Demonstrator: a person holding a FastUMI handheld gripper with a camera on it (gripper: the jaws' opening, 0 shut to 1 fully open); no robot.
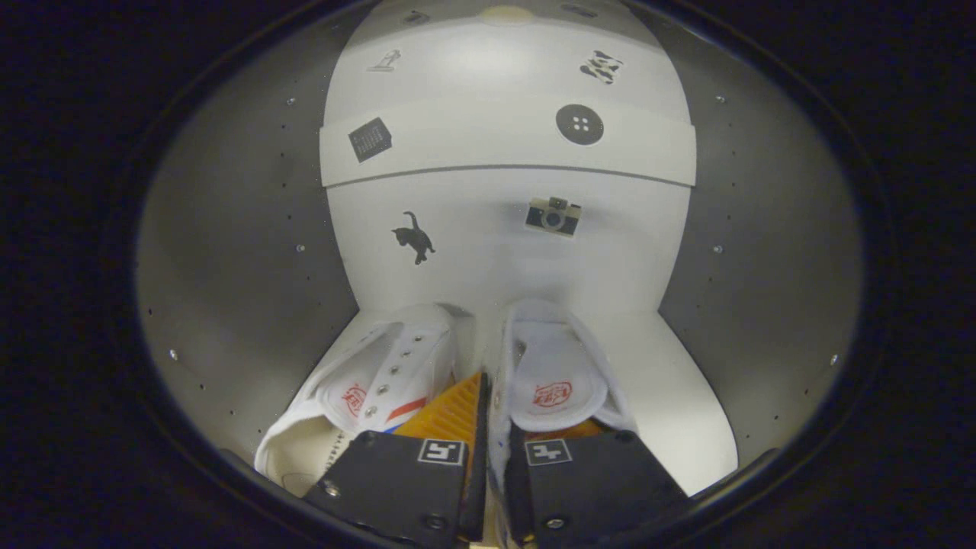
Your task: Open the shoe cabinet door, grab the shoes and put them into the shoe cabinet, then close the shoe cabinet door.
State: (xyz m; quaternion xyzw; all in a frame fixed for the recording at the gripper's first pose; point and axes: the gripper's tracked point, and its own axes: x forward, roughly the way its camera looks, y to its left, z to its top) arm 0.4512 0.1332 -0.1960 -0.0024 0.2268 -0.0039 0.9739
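I am looking into the shoe cabinet (pixel 229 252). Two white shoes with red marks on their insoles lie on its white floor (pixel 679 396), toes toward the back wall. The right shoe (pixel 553 374) stands upright. The left shoe (pixel 381 381) leans over on its side beside it, showing its eyelets. My gripper (pixel 492 438) is shut on the right shoe's inner side wall: one finger is inside that shoe at the heel, the other is in the gap between the two shoes.
Grey side walls (pixel 770 252) with rows of small holes close in on both sides. A white shelf (pixel 507 149) crosses the cabinet above the shoes. The white back wall (pixel 496 252) carries small stickers, among them a cat (pixel 414 238) and a camera (pixel 553 216).
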